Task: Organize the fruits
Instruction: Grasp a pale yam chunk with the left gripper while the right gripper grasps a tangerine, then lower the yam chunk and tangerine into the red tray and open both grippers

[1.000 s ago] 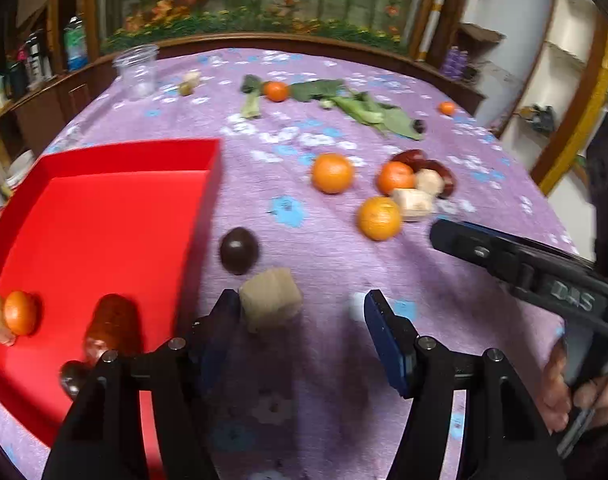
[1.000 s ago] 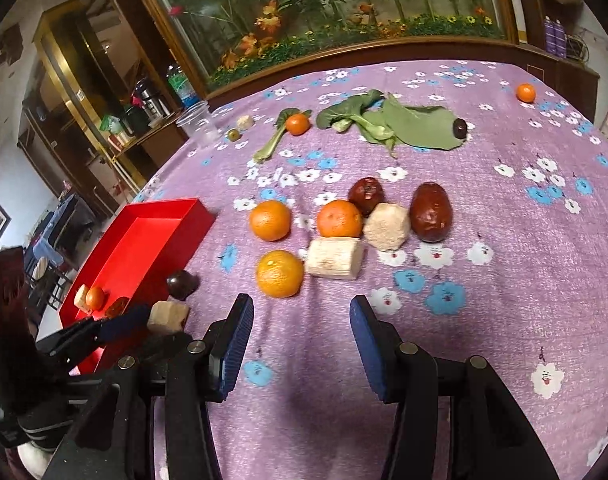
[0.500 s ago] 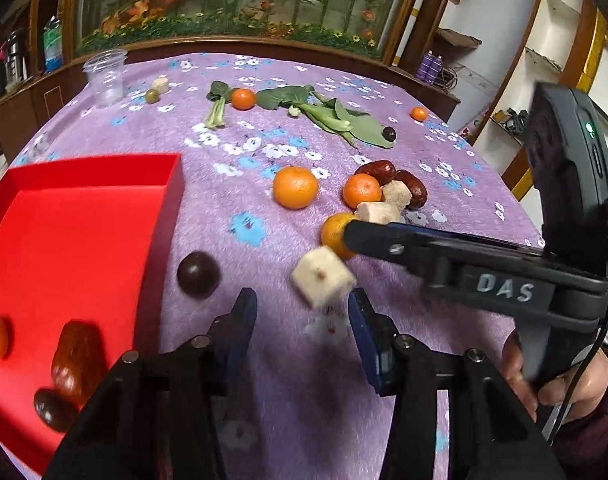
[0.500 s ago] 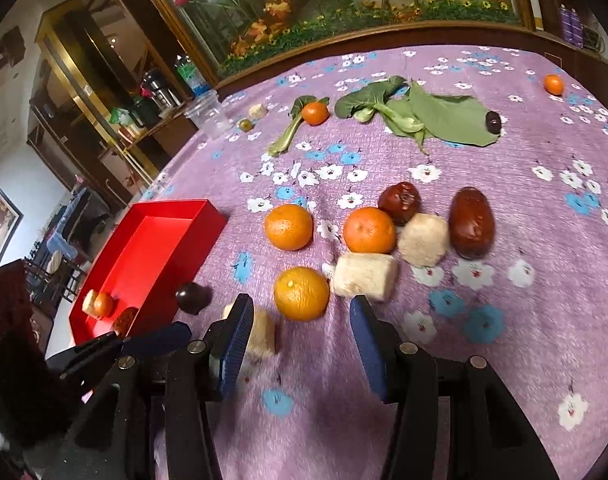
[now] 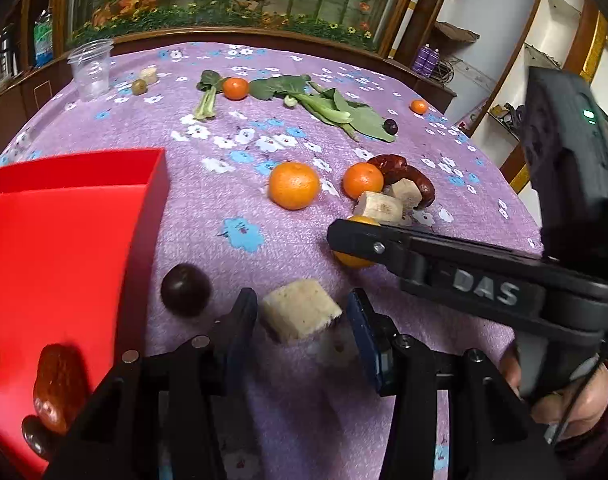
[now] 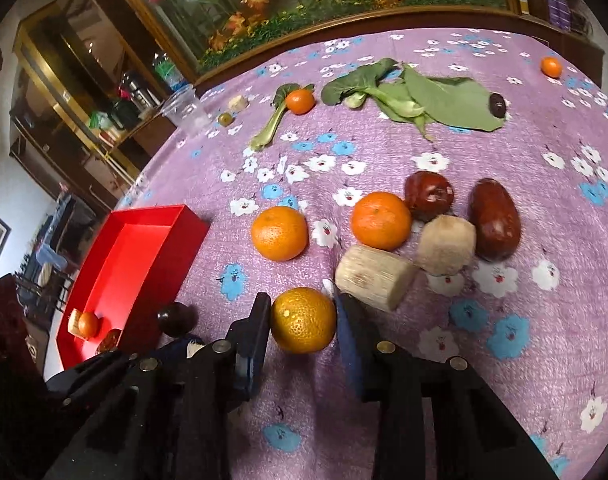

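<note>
Resting on the purple flowered tablecloth [image 6: 544,320], the nearest orange [image 6: 303,320] sits squarely between the fingers of the right gripper [image 6: 304,330], whose jaws are closing and already meet the fruit's two sides. The tool slants down toward the cloth, and the person's hand [image 5: 560,396] shows at its grip in the left view. Half a second earlier these jaws stood wide, with the orange ahead of the tips.

The pale cut chunk [image 5: 299,314] lies on the cloth between the fingers of the left gripper [image 5: 301,322], also angled downward. The left pad touches or nearly touches it, while a gap shows at the right pad, so a firm hold cannot be told. A second ago that gripper was spread much wider and the chunk sat by its left finger.

A dark round fruit [image 5: 185,290] lies just beside the chunk, near the wall of the red tray [image 5: 155,184], which holds a red date [image 5: 59,386] and other small fruit. Further out are two more oranges [image 6: 279,233], a cut cylinder [image 6: 374,276], dates and green leaves [image 6: 432,96].
</note>
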The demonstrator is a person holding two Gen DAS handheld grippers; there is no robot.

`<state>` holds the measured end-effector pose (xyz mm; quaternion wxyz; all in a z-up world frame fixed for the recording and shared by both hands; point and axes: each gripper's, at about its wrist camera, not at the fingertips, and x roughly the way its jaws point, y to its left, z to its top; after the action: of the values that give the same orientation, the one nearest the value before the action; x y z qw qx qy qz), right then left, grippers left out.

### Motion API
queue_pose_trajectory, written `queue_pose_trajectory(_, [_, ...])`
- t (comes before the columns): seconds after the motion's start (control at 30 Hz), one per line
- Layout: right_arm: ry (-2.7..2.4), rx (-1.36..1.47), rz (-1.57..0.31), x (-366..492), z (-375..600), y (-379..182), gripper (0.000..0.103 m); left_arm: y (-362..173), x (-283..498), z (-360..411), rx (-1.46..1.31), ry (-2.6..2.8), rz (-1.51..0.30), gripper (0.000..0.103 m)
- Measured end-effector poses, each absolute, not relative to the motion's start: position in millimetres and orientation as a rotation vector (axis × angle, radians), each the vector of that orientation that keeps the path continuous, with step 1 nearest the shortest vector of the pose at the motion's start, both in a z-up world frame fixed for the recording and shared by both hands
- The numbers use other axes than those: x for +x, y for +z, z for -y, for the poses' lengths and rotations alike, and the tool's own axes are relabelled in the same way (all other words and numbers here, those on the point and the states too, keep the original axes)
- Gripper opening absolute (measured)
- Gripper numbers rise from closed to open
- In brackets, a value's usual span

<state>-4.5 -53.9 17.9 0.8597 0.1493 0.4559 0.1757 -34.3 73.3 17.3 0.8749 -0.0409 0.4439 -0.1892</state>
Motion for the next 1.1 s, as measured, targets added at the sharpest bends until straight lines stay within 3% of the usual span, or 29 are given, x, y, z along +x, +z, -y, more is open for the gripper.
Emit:
queue_pose_trajectory(0.17, [0.369,0.314,-0.937,-14,56,25,0.035,13,-28,-61,-0.017,-0.375,-0.917,0.046])
queue_pose_trajectory(0.23, [0.368,0.309,-0.925,-18,56,27,0.035,13,-29,-58,0.017,-0.355,-0.912,0.039])
queue_pose_trajectory(0.53, [0.378,0.310,-0.901,-42,61,35,0.035,39,-54,-85,-0.083,-0.321,-0.842,0.039])
queue_pose_trajectory(1.1, [0.512,0.182,-0.806,-102,-3,86,0.035,98,-126,-223,-0.273,-0.033,-0.641,0.039])
